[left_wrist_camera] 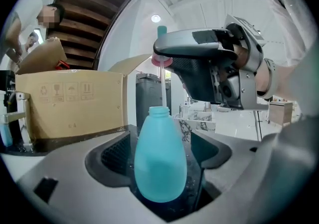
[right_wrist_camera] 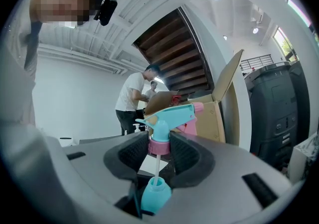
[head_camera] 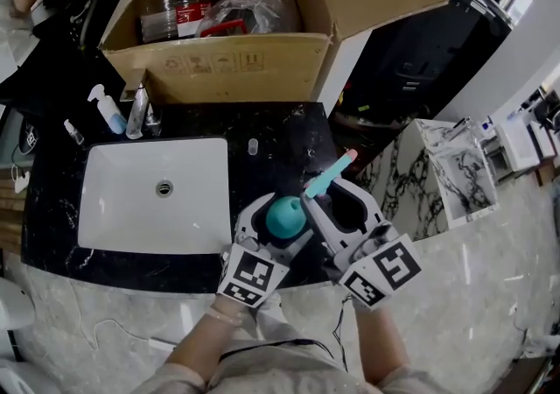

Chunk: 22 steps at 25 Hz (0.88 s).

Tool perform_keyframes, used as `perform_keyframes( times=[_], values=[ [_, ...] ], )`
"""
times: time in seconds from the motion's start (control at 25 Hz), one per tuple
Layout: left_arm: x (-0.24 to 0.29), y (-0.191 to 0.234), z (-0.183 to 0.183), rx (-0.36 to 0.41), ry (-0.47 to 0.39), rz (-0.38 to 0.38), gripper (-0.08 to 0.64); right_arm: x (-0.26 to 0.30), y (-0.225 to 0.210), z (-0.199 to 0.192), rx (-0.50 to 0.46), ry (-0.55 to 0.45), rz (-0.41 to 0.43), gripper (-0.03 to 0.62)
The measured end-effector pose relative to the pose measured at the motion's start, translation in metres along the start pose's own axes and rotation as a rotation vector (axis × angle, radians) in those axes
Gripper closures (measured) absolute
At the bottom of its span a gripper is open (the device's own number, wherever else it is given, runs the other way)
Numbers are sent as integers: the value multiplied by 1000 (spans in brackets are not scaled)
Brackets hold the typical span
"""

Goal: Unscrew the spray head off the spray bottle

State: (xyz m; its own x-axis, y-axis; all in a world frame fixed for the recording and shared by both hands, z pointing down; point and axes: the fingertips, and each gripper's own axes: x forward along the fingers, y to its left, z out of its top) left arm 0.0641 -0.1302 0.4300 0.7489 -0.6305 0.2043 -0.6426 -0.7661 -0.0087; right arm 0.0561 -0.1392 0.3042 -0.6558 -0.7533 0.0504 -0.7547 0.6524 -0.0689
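Head view: both grippers are held side by side over the front edge of a black counter (head_camera: 280, 134), just right of a white sink (head_camera: 153, 195). An open cardboard box (head_camera: 219, 59) stands at the back of the counter, behind a faucet (head_camera: 137, 112).

Item 1, left gripper (left_wrist_camera: 160, 178): its 2 jaws are closed on the body of the teal spray bottle (left_wrist_camera: 159, 163). The bottle stands upright between the pads. Its threaded neck is bare and open at the top.

Item 2, right gripper (right_wrist_camera: 160, 146): its 2 jaws stand at a narrow setting, clamped on the pink collar of the spray head (right_wrist_camera: 169, 116). The teal trigger body and pink nozzle tip project above the jaws.

Item 3, separation: the spray head is off the neck and held above the bottle, with a clear gap between collar and neck. A thin white dip tube (right_wrist_camera: 157, 166) hangs straight down from the collar, and its lower end meets the bottle's mouth. In the left gripper view the right gripper sits above and to the right of the bottle.
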Motion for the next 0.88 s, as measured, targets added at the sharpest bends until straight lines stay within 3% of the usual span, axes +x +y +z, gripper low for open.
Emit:
perform_keyframes(
  times=[0.64, 0.68, 0.88],
  values=[
    [-41, 16, 27, -15, -33, 43, 197, -3, 6, 42, -54, -61, 4, 451],
    [-45, 18, 30, -16, -40, 49, 217, -3, 6, 44, -57, -63, 6, 451],
    [-59, 36, 43, -27, -75, 110, 461, 0, 7, 55, -69, -72, 17, 453]
  ],
)
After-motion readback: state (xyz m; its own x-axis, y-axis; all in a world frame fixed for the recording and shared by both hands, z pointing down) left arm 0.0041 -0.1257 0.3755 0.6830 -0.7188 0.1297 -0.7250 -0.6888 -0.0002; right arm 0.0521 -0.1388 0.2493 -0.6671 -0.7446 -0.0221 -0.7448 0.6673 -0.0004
